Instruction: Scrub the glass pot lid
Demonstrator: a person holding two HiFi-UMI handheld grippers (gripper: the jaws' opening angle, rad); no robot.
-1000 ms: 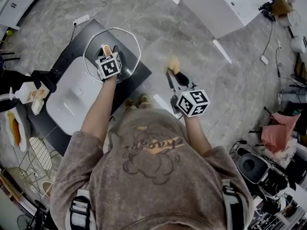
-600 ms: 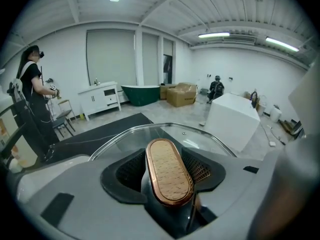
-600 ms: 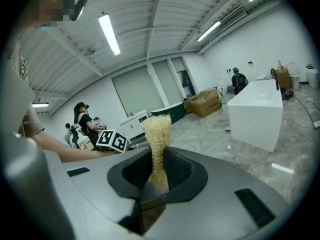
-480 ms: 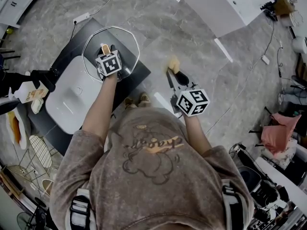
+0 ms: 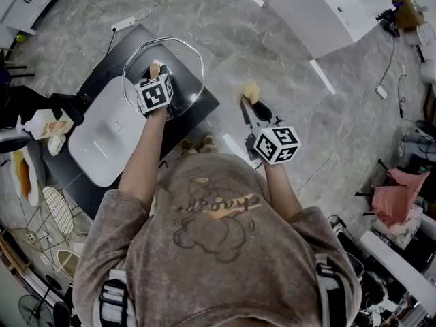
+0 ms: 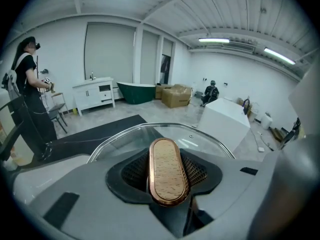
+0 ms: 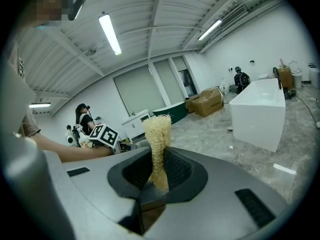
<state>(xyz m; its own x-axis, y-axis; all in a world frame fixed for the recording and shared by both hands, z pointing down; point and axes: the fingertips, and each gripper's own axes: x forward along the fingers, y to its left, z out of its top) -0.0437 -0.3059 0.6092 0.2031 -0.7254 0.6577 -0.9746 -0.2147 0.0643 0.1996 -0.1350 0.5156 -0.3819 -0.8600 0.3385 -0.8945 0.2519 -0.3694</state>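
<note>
Grip: the left gripper (image 5: 154, 77) has just been closing its jaws. They stand partway in, with the ribbed black pads (image 6: 134, 173) tight against both long sides of the oval wooden handle with a copper-coloured rim (image 6: 167, 171).
Lid: the round clear glass pot lid (image 5: 185, 60) carries that handle at its middle. It faces the head view flat-on, above the far end of the black countertop (image 5: 102, 67). Its rim overlaps the counter edge and the floor beyond. Whether it rests on anything cannot be told.
Scrubber: the right gripper (image 5: 253, 107) has its jaws drawn nearly together. They pinch the lower end of a pale yellow fibrous loofah pad (image 7: 157, 139), which sticks up past the fingertips. It is over the floor, well apart from the lid.
Beside the lid: a white oval basin (image 5: 102, 138) is set in the countertop, just to the lid's near left. A white bottle with an orange label (image 5: 44, 128) stands at the basin's left edge.
Further off: a white wire rack (image 5: 58, 213) lies low at the left. A white power strip (image 5: 122, 24) and its cable lie on the floor past the counter. A white rectangular cabinet (image 5: 327, 9) stands at the far right.
Bystander: a person in dark clothes (image 6: 27, 84) stands at the left of the left gripper view, well away.
Open room: grey marbled floor (image 5: 272, 53) spreads from the counter edge to the white cabinet, and the right gripper is above this stretch.
</note>
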